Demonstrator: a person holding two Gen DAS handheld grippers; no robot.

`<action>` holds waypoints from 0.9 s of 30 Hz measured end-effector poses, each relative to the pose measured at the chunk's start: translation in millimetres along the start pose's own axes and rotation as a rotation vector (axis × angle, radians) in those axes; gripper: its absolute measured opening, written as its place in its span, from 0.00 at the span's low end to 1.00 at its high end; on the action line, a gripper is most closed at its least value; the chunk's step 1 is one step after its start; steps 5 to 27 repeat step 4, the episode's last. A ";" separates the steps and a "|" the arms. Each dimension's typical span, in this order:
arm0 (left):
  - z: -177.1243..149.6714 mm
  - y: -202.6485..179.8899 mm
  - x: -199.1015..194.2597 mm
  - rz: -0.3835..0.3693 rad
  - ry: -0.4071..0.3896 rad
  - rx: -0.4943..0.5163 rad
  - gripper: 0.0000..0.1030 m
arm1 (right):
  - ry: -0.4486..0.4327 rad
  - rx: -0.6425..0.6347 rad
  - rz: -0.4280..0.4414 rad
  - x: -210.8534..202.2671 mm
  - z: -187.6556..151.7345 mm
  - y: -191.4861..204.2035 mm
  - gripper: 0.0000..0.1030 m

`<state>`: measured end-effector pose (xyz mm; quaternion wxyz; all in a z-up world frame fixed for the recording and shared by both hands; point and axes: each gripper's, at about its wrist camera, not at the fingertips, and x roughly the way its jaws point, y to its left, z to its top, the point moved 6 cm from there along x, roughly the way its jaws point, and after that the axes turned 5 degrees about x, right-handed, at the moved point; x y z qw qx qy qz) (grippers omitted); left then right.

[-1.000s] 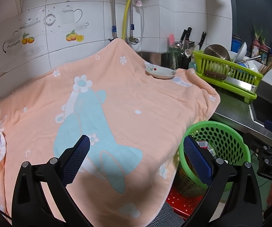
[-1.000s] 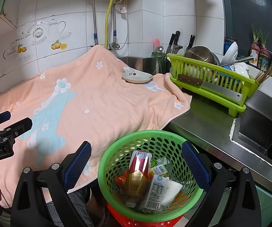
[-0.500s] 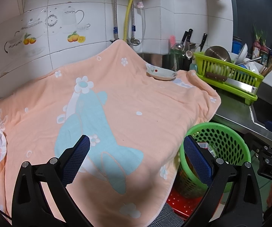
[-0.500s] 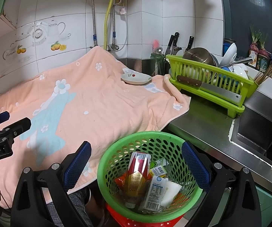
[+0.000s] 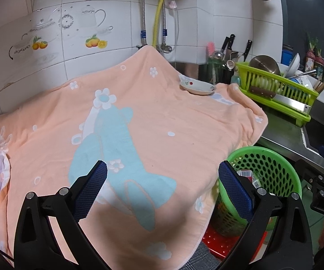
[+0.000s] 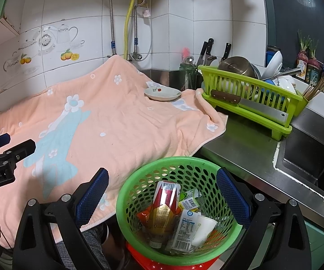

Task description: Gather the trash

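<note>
Your left gripper [image 5: 163, 191] hangs over the peach blanket [image 5: 139, 121] with its jaws spread wide and nothing between them; the blue pads frame the pale blue figure printed on the cloth. Your right gripper [image 6: 162, 193] is likewise wide open and empty, its jaws straddling the green basket [image 6: 139, 180] from above without touching it.

The trash sits inside that basket: a red and gold can [image 6: 165, 204] lying tilted against the near wall, a white carton with a barcode [image 6: 184, 229] beside it, a white paper cup [image 6: 203, 228] on its side touching the carton, and a small green and white carton [image 6: 190, 199] behind them. Orange wrappers show underneath. The basket stands on a red plastic stool [image 6: 143, 261] just below the front edge of the counter [image 6: 252, 148], beside the hanging corner of the blanket.

On the blanket, near its far right corner, you have a small white dish [image 6: 162, 93] with a red mark on it, lying flat. To its right a lime dish rack [image 6: 252, 96] stands on the counter, holding a steel pot, bowls and a cleaver [image 6: 249, 105] laid across its front. Knives stand in a holder behind the dish.

From the right wrist view your left gripper shows at the left edge, well apart from the basket
</note>
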<state>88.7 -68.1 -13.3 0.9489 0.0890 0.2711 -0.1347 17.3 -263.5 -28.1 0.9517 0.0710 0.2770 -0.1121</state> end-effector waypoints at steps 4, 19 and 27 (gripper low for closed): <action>-0.5 1.5 0.1 0.006 0.000 -0.002 0.95 | -0.001 -0.002 0.004 1.0 0.2 1.9 0.90; -0.5 1.5 0.1 0.006 0.000 -0.002 0.95 | -0.001 -0.002 0.004 1.0 0.2 1.9 0.90; -0.5 1.5 0.1 0.006 0.000 -0.002 0.95 | -0.001 -0.002 0.004 1.0 0.2 1.9 0.90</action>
